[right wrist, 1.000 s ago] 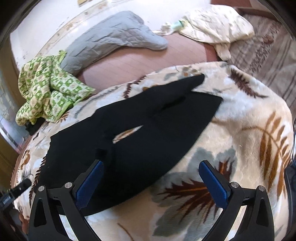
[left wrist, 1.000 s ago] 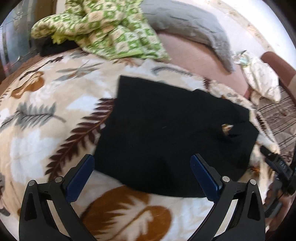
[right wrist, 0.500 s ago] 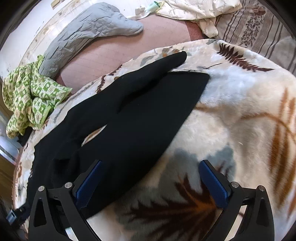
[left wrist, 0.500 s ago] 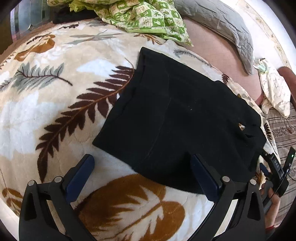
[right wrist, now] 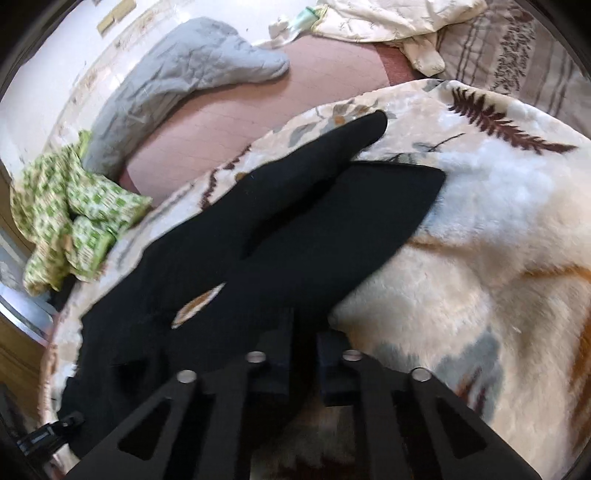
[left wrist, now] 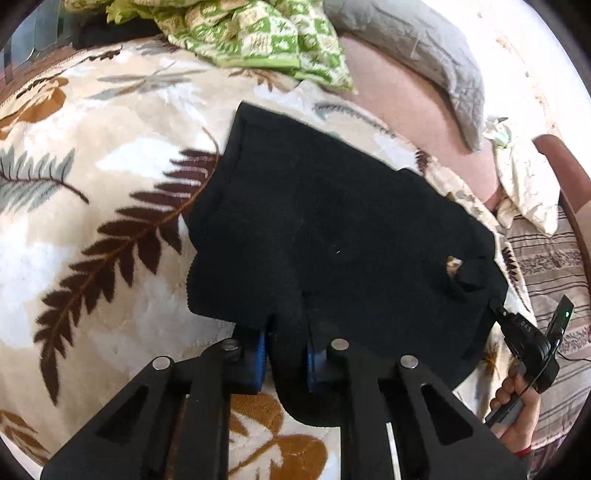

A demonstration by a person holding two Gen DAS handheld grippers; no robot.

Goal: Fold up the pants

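The left gripper has its blue-padded jaws clenched on the near hem of the black fleece pants; the right gripper likewise pinches the near edge of one leg, jaws closed on the cloth; the pants lie spread flat on a cream plush blanket with brown fern leaves, both legs reaching away side by side; beyond lie a crumpled green-checked cloth and a grey quilted pillow.
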